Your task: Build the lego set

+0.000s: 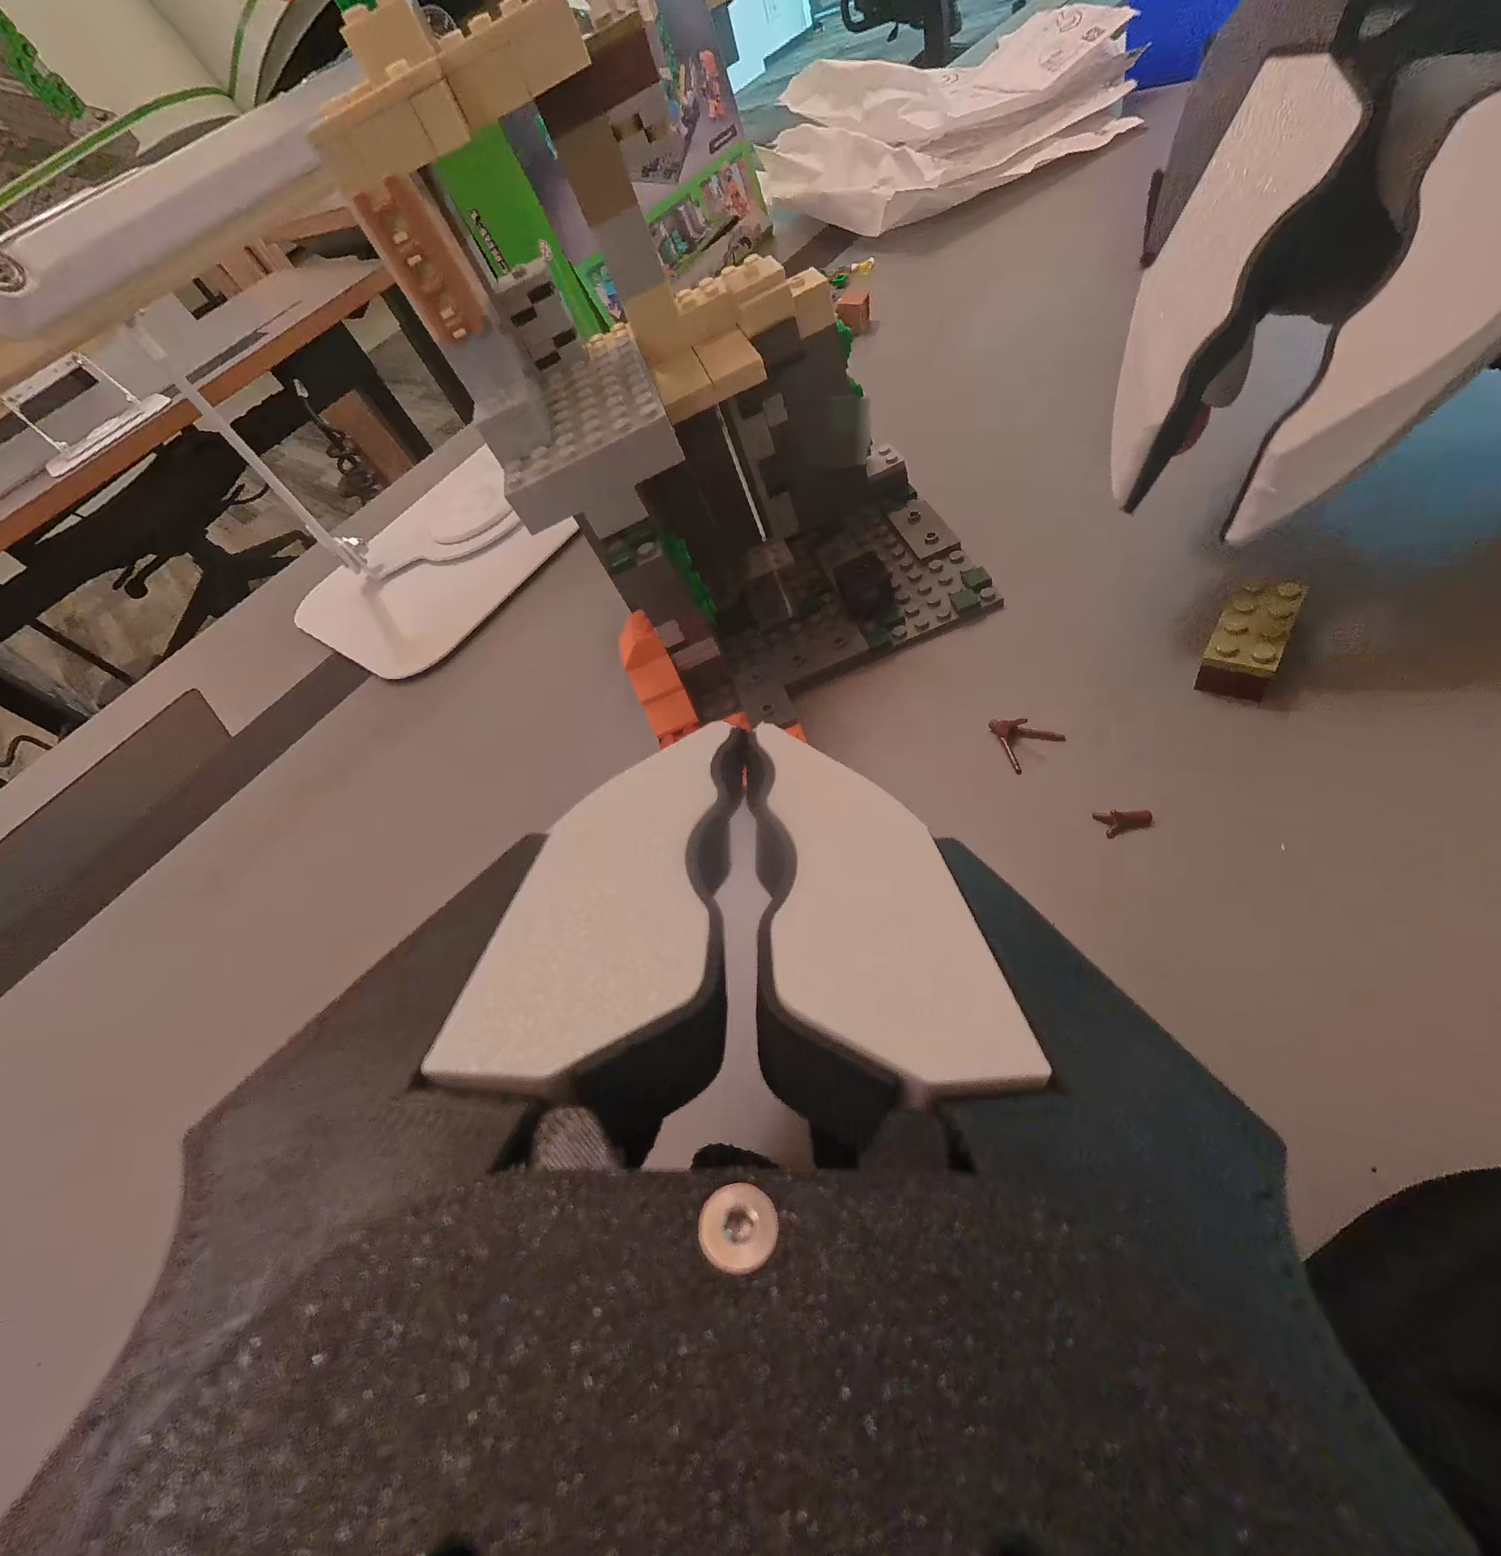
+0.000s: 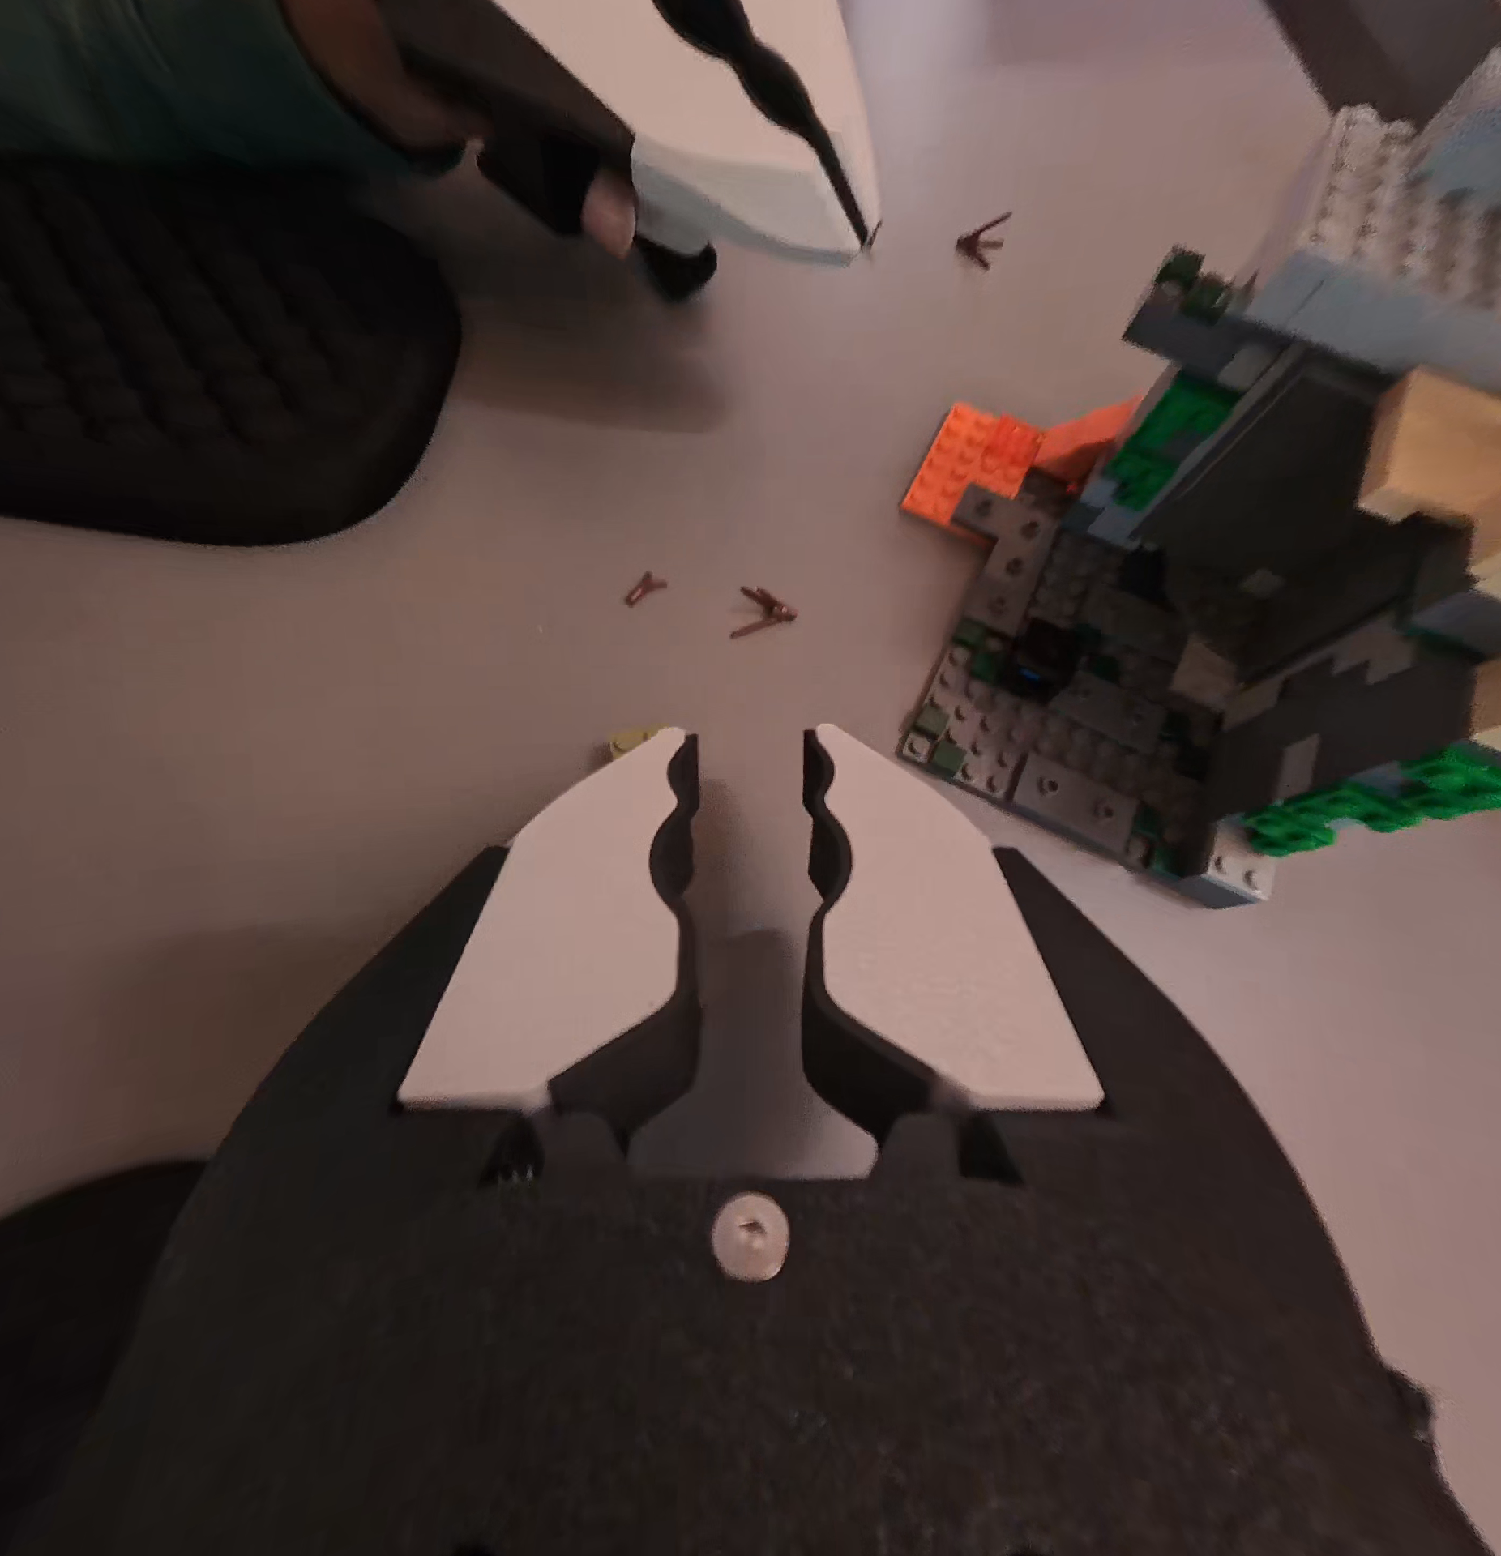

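Lego build (image 1: 730,471) upright on table | left gripper (image 1: 745,741) closed, empty, beside its orange base | right gripper (image 2: 751,741) part-open, empty, over olive brick (image 1: 1252,640), likely for pickup

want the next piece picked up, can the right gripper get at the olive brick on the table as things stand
Probably yes: the right gripper hangs open just above the olive brick, which lies alone on bare table, nothing between them.

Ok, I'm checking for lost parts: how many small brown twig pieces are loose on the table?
3. One twig lies by the left tool's tip; two twigs lie close together on the open table ahead of the right tool. Others may be hidden behind the model.
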{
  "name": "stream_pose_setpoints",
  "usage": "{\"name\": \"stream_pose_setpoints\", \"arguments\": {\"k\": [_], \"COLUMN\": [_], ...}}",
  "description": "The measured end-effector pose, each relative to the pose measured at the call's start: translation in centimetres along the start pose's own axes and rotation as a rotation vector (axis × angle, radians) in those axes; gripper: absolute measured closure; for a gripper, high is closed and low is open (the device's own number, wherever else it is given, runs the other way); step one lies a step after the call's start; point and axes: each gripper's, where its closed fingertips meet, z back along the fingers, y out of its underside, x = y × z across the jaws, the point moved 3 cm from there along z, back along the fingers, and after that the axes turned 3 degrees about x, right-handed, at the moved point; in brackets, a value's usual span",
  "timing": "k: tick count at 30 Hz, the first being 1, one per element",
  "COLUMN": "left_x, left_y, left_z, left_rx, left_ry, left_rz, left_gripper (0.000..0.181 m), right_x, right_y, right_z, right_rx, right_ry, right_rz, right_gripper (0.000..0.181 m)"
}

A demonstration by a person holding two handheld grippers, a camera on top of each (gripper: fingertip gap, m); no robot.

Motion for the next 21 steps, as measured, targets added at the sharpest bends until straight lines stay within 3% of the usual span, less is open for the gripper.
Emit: {"name": "stream_pose_setpoints", "arguments": {"k": [8,21], "left_x": [-0.3,-1.3], "left_y": [0.3,-0.3], "left_z": [-0.3,0.0], "left_rx": [0.003,-0.043], "left_ry": [0.018,0.128], "left_rz": [-0.008,0.085], "left_gripper": [0.181,0.181], "right_x": [0.4,0.8], "right_y": [1.3,1.4], "right_z": [-0.4,-1.3], "right_rx": [0.079,0.083], "right_ry": [-0.018,-0.035], "right_rz": [0.023,0.023], "right_gripper": [0.147,0.152]}}
